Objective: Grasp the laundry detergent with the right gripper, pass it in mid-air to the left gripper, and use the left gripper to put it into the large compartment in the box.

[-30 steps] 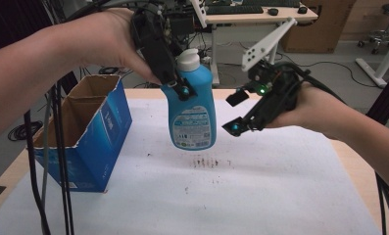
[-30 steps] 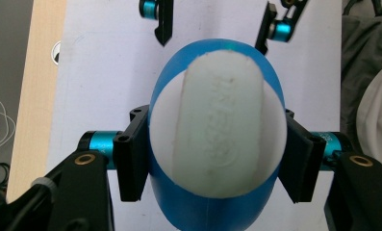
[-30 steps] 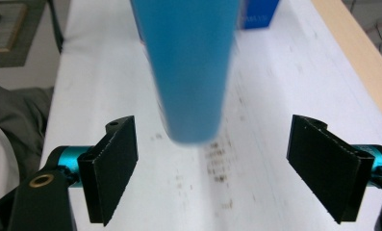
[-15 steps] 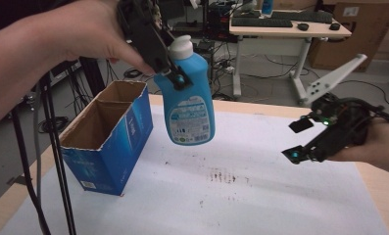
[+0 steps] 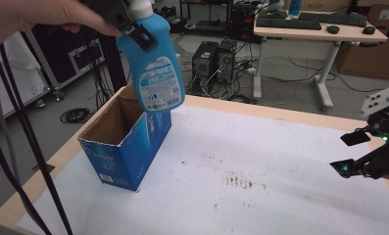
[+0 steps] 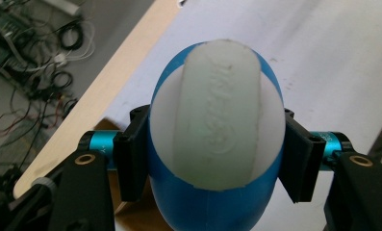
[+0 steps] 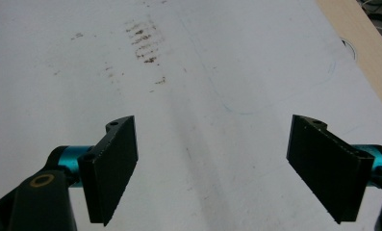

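Note:
A blue bottle [image 5: 153, 68] with a white cap and a printed label hangs in the air, its base just above the open blue cardboard box [image 5: 128, 147] at the table's left. My left gripper [image 5: 133, 24] is shut on the bottle's upper part. From above, the left gripper view looks down on the pale cap [image 6: 217, 125], and the black pads [image 6: 133, 159] press both sides of the bottle. My right gripper [image 5: 351, 152] is at the table's right edge, open with nothing between its jaws. Its own view shows the gripper [image 7: 212, 168] over the white sheet.
A white sheet [image 5: 260, 161] covers the wooden table and bears dark smudges [image 5: 238, 181] near its middle. Black cables [image 5: 15, 147] hang at the left. Behind the table are a desk [image 5: 319, 34] with a keyboard and computer towers [image 5: 214, 61] on the floor.
My left gripper has carried the bottle up and to the left, from over the table's middle to above the box. My right gripper has drawn away to the right edge.

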The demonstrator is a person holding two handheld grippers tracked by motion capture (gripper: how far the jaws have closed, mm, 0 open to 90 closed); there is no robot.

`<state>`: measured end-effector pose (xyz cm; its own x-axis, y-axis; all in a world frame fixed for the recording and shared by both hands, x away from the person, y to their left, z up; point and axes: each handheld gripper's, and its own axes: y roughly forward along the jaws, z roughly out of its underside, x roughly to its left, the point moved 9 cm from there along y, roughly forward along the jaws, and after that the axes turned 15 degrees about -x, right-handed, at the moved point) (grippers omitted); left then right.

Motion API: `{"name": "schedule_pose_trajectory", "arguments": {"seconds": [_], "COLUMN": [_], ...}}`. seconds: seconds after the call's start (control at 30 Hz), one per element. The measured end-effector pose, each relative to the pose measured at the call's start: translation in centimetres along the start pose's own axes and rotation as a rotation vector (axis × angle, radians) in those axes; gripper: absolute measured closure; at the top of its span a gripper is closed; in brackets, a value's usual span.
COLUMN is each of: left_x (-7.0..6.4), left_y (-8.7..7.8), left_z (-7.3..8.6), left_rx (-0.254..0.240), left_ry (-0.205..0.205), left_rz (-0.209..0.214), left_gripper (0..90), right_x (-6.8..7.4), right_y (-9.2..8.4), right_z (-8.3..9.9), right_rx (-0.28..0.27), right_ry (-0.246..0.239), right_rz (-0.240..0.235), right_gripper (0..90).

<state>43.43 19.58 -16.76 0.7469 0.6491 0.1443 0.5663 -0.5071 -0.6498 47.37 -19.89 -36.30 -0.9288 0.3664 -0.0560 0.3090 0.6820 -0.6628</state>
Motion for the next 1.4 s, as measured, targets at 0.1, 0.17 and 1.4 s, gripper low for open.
{"name": "schedule_pose_trajectory", "arguments": {"seconds": [0.1,0.17,1.4], "left_x": [1.5,2.3,3.2], "left_y": [-1.0,-1.5,4.2], "left_z": [0.9,1.6,13.5], "left_rx": [0.013,0.024,0.253], "left_ry": [-0.047,-0.071,-0.198], "left_rz": [-0.059,-0.088,-0.12], "left_gripper": [38.2,38.2,38.4], "right_x": [-0.5,-0.8,-1.9], "right_y": [-0.4,-0.6,-1.7], "right_z": [0.3,0.5,2.2], "right_rx": [-0.003,-0.005,0.015], "right_ry": [0.013,0.02,0.052], "right_rz": [0.017,0.029,0.071], "right_gripper": [17.6,17.6,17.6]}}
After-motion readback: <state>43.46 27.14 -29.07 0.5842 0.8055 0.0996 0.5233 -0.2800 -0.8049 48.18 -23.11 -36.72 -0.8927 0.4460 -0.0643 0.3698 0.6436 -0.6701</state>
